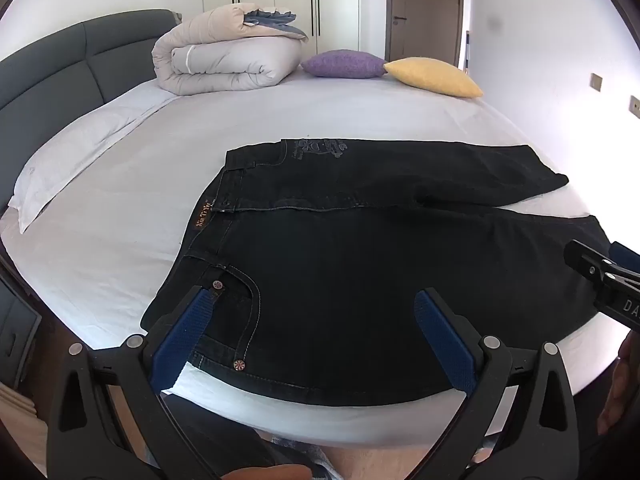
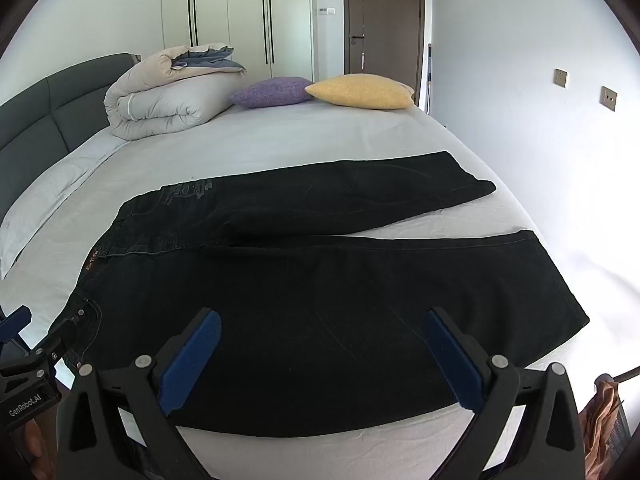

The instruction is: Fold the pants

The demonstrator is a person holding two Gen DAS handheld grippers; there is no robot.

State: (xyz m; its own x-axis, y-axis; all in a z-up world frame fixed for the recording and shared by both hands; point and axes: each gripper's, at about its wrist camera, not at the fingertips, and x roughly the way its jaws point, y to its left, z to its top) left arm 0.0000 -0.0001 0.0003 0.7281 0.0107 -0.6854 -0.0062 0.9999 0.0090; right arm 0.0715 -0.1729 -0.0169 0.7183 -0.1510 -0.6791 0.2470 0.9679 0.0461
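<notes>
Black jeans (image 1: 360, 264) lie flat on the white bed (image 1: 280, 112), waistband to the left, both legs spread to the right. In the right wrist view the jeans (image 2: 320, 280) show both leg hems at the right. My left gripper (image 1: 316, 304) is open and empty, above the near hip pocket and near leg. My right gripper (image 2: 320, 328) is open and empty, above the near leg's thigh. Each gripper shows at the edge of the other's view: the right one (image 1: 608, 280), the left one (image 2: 24, 344).
A rolled duvet (image 1: 228, 52), a purple cushion (image 1: 344, 63) and a yellow cushion (image 1: 434, 76) lie at the bed's far side. A white pillow (image 1: 76, 148) lies along the dark headboard (image 1: 44, 80) at left. Wardrobe and door stand behind.
</notes>
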